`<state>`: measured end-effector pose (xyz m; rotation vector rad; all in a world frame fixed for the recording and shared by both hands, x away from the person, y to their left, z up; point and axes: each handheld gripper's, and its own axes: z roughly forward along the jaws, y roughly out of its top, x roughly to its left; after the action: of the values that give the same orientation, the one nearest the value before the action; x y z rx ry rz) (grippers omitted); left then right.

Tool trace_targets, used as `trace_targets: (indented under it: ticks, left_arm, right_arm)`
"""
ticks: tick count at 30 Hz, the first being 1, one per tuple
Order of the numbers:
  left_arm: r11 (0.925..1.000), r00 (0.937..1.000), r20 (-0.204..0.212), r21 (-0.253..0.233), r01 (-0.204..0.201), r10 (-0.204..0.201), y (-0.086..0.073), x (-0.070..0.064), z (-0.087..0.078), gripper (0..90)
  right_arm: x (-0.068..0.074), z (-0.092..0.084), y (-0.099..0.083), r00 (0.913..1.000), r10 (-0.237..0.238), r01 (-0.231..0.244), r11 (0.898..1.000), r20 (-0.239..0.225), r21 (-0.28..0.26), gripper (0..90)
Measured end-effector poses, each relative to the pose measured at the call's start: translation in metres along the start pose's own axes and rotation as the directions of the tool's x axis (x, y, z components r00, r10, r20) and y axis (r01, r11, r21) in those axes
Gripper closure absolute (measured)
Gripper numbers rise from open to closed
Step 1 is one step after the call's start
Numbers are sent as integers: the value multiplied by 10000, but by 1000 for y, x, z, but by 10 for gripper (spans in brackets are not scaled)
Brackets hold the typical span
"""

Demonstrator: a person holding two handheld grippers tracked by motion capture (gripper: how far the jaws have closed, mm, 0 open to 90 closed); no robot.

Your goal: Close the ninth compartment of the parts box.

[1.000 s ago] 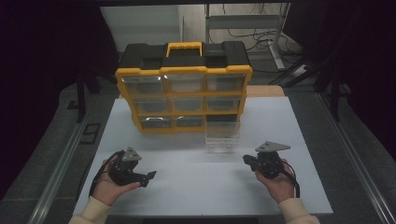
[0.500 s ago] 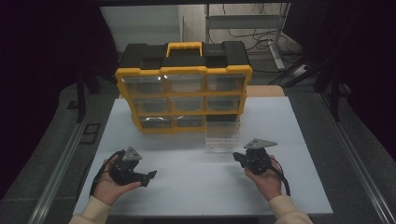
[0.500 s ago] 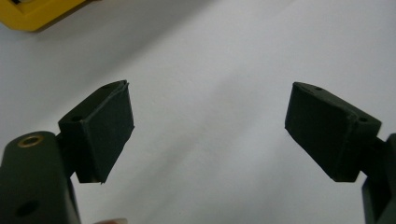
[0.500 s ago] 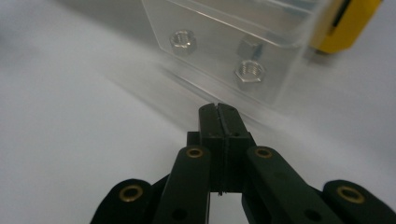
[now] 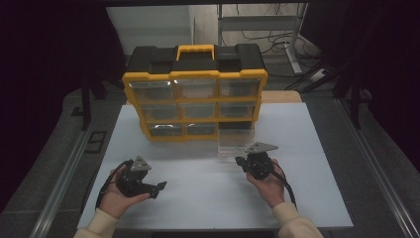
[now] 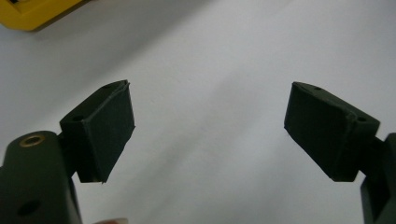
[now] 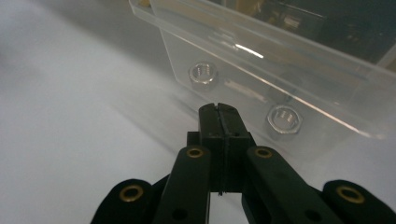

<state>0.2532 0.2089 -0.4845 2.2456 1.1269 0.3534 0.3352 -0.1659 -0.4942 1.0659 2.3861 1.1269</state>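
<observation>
Here the left gripper (image 6: 208, 133) has its jaws spread wide over bare white table (image 6: 210, 56), nothing between them, with a corner of the yellow organizer (image 6: 32, 11) far beyond its left jaw. The right gripper (image 7: 218, 109) has its jaws pressed together on nothing, tips just short of a clear plastic drawer (image 7: 280, 70). Two hex nuts (image 7: 203, 74) lie inside it, one ahead-left and one ahead-right of the tips.

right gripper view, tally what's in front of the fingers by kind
hex nuts: 2, one and another, seen through the drawer wall
clear plastic drawer: 1
total: 3
</observation>
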Motion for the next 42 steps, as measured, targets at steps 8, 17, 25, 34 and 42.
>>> trace_targets:
  ticks: [8, 17, 25, 34, 42]
  left_arm:
    - [10000, 10000, -8, 4, -1, 1, 0, 1, 0, 162]
    - [10000, 10000, -52, -25, 4, -4, -1, 2, 0, 166]
    - [10000, 10000, -24, 25, 1, -1, -1, 2, 2, 165]
    - [9999, 9999, 91, -106, 111, -110, 1, 4, 2, 165]
    - [10000, 9998, 191, -23, 4, -4, 3, 4, 6, 164]
  right_arm:
    - [-1, 9, 7, 9994, 168, -168, 9999, 314, -13, 900]
    - [0, 14, 10, 9991, 99, -101, 9999, 401, 36, 900]
    - [-2, 19, 13, 9993, 56, -56, 10000, 367, 0, 900]
    - [-7, 26, 17, 9995, 87, -84, 9999, 308, -84, 900]
    - [-12, 32, 21, 9993, 169, -166, 9998, 337, -98, 900]
